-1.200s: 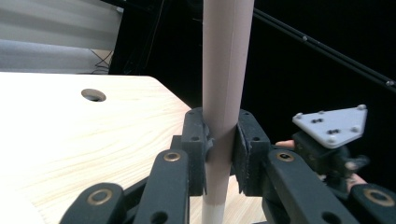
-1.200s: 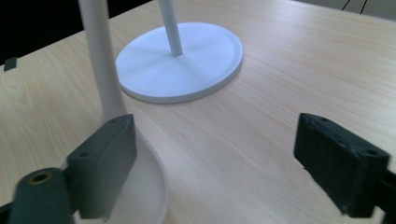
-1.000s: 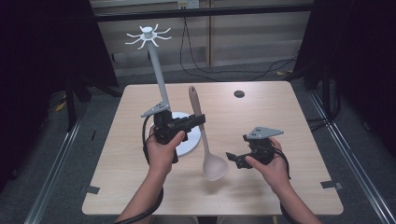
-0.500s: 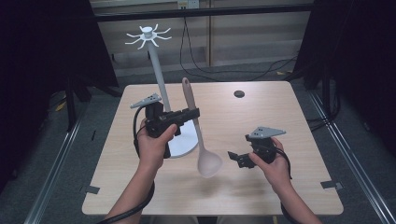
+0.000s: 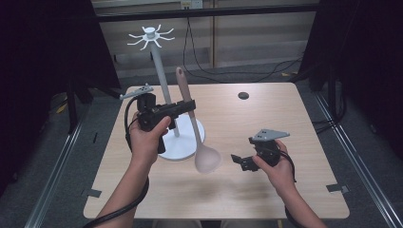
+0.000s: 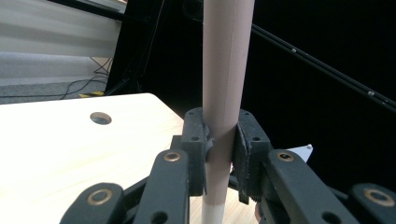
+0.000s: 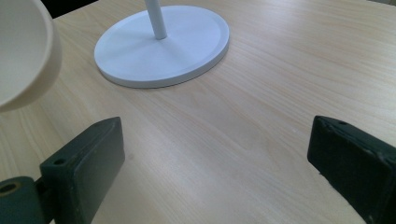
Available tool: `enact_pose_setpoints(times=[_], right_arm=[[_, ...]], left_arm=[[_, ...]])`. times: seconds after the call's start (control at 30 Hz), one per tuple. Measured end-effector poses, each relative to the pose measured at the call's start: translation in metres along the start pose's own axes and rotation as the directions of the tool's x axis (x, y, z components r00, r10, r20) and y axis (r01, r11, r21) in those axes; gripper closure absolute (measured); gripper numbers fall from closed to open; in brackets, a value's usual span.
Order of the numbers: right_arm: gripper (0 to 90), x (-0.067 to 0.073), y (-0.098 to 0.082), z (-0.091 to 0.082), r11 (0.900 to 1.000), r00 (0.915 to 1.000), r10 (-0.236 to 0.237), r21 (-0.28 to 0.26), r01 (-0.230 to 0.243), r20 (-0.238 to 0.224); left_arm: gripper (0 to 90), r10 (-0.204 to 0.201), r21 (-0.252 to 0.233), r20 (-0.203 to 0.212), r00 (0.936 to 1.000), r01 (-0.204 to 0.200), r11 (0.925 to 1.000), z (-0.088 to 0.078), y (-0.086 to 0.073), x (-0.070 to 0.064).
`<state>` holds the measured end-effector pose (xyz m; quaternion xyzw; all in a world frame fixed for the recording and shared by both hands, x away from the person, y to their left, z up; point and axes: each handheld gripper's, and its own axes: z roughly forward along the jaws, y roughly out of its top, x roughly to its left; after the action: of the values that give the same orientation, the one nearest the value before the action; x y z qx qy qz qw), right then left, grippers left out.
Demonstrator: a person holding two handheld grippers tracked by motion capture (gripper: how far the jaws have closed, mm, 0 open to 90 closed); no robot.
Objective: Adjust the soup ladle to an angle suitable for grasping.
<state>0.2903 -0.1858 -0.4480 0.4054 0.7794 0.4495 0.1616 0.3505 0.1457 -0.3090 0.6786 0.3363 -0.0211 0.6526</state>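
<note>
Above the light wooden table (image 5: pixel 285 123), held clear of the surface: a long pinkish-beige spoon with a rounded bowl (image 5: pixel 196 128), gripped mid-handle by the black left gripper (image 5: pixel 189 106). Handle tip up and tilted away toward the far edge, bowl hanging low at the near end, just beside the round base of the white hook stand (image 5: pixel 164 90) with its tall thin pole and ring of curled prongs on top. Seen from the left gripper view: both ridged jaws pressed flat against the spoon handle (image 6: pixel 223 93) from either side, clamped tight, handle rising straight up between them. Behind it, a small dark round hole (image 6: pixel 100 118) in the tabletop.

Well apart to the right, low over the table: the black right gripper (image 5: pixel 242 161) with its grey three-cornered plate, jaws spread wide and holding nothing. From the right gripper view: bare wood grain between the two black jaws, the stand's white disc base (image 7: pixel 163 44) ahead, and at the upper left a pale curved edge (image 7: pixel 28 51), probably the spoon's bowl, too close and cropped for certainty.
</note>
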Motion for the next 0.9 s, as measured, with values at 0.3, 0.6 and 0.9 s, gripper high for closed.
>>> enact_pose_setpoints(times=[0.3, 0.6, 0.9], right_arm=[[3.9, 0.0, -0.001, 0.0, 1.0, 1.0, 0.006, 0.002, -0.006, 0.003], [3.9, 0.0, 0.0, 0.001, 1.0, 1.0, -0.001, 0.0, 0.001, 0.0], [3.9, 0.001, 0.0, 0.001, 1.0, 1.0, 0.001, -0.002, -0.001, -0.001]], left_arm=[[76.6, 0.0, -0.015, -0.001, 1.0, 0.0, 0.9999, -0.004, 0.01, -0.002], [76.6, 0.028, -0.035, -0.004, 0.9996, -0.028, 0.999, -0.009, 0.021, -0.007], [76.6, 0.048, -0.038, -0.007, 0.9988, -0.048, 0.9981, -0.014, 0.032, -0.011]])
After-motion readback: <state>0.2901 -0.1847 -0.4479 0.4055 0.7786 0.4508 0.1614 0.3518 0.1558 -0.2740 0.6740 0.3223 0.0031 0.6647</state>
